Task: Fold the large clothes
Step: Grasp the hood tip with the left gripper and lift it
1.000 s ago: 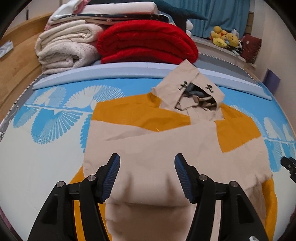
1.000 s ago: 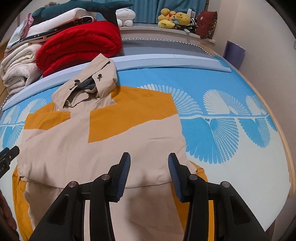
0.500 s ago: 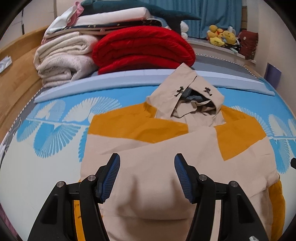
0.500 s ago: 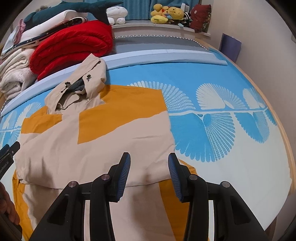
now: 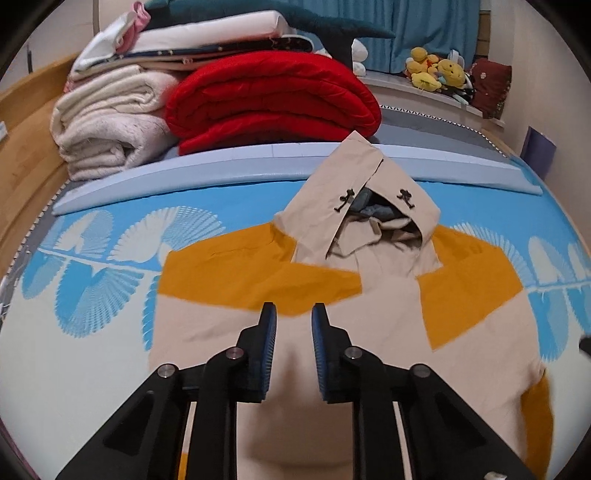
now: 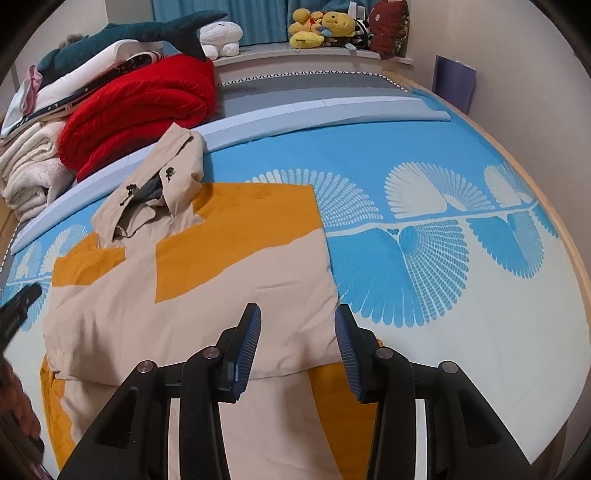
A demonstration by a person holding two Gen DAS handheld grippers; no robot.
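Note:
A beige and orange hooded jacket (image 5: 332,332) lies flat on the bed, sleeves folded across the body, hood (image 5: 362,206) toward the pillows. It also shows in the right wrist view (image 6: 207,295). My left gripper (image 5: 291,321) hovers over the jacket's middle, jaws narrowed to a small gap, holding nothing. My right gripper (image 6: 295,321) is open and empty over the jacket's right edge, near the folded sleeve. The left gripper's tip (image 6: 18,306) shows at the left edge of the right wrist view.
The bed sheet (image 6: 443,258) is blue and white with fan patterns. A red quilt (image 5: 273,99) and cream blankets (image 5: 107,125) are stacked at the head. Plush toys (image 6: 325,26) sit on the far ledge. A wall runs along the right side.
My left gripper's jaws have closed from wide open to a narrow gap. Both grippers have drawn back a little from the jacket. The jacket has not moved.

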